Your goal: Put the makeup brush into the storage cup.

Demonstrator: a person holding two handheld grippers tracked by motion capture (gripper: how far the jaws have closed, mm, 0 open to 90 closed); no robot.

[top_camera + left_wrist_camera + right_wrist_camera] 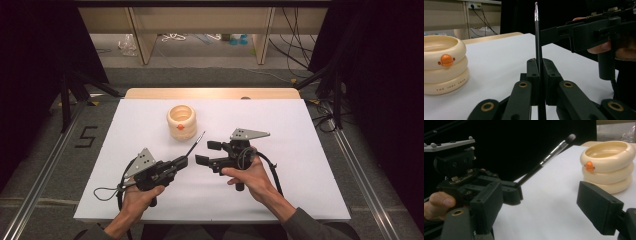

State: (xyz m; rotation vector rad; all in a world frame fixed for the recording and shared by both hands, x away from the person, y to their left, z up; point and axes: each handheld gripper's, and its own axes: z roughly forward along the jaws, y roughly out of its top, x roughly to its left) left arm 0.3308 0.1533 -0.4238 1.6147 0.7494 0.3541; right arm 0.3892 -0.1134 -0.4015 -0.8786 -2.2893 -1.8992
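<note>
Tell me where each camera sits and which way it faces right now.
High view: above the person's side, looking forward and down on the table; both forearms show.
Left gripper view: on the left gripper, along its jaws shut on the brush.
Right gripper view: on the right gripper, jaws open.
All share the cream holder.

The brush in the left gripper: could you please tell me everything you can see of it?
The brush is thin, with a black handle, a shiny silver ferrule and a small rounded tuft of dark bristles with a lighter tip. The left gripper is shut on the lower handle, so the brush juts out past the jaws, bristles outermost, clear of the white table. In the high view it angles toward the cream ring-shaped pot, but stops short of it. The pads are all that touches it; how far the handle runs back is hidden.
</note>
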